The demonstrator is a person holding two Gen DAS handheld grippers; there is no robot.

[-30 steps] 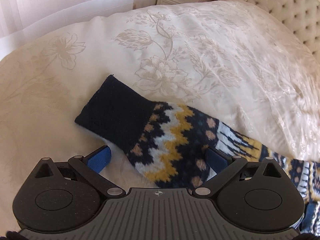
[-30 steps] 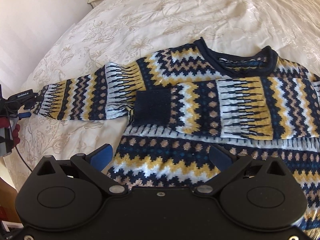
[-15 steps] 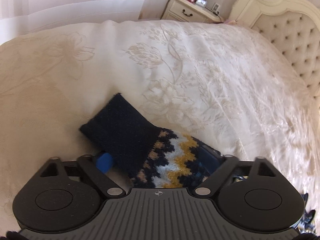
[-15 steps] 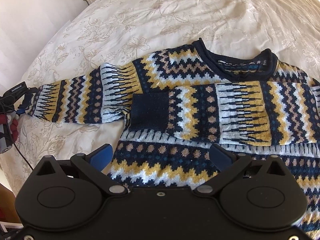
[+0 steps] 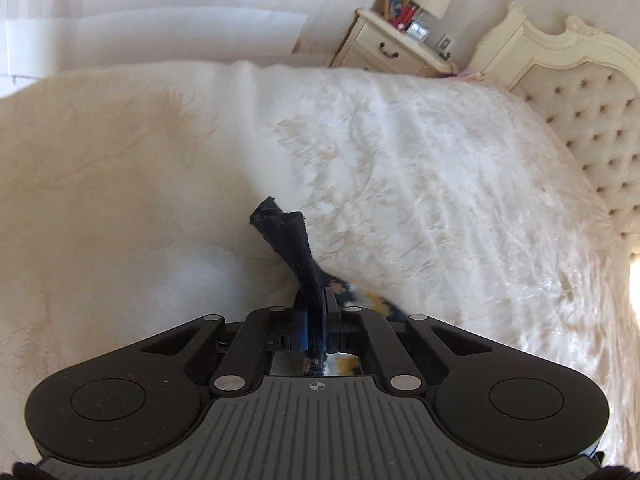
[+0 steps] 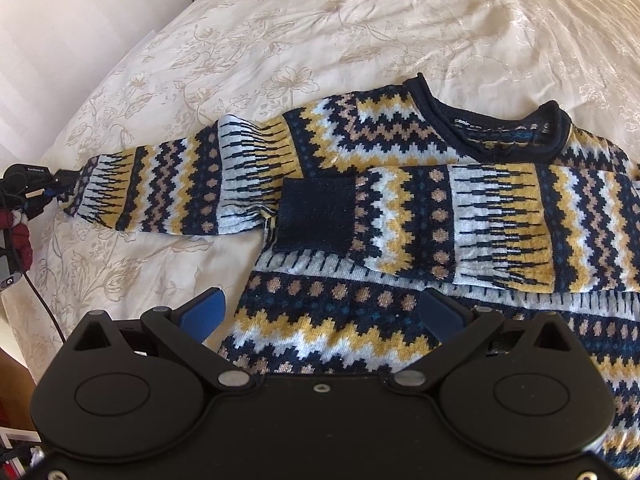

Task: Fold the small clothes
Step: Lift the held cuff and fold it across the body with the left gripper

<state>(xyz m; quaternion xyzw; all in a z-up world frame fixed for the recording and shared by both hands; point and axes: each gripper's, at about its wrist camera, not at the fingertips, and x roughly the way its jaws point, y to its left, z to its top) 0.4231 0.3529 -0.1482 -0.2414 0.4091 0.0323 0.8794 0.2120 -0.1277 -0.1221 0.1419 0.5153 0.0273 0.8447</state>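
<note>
Big cream floral bedspread (image 6: 360,20) with loads of free room all around, tufted headboard (image 5: 592,128) and a nightstand (image 5: 392,52) past its far edge. The patterned knit sweater (image 6: 360,320) lies flat on it – one sleeve folded across the chest, navy cuff (image 6: 316,216) on top, the other stretched toward the bed's side edge. Right gripper (image 6: 320,316) hovers over the hem, jaws wide. Left gripper (image 5: 316,320) is clamped on the outstretched sleeve's cuff (image 5: 288,236) – bunched up, lifted off the cover.
</note>
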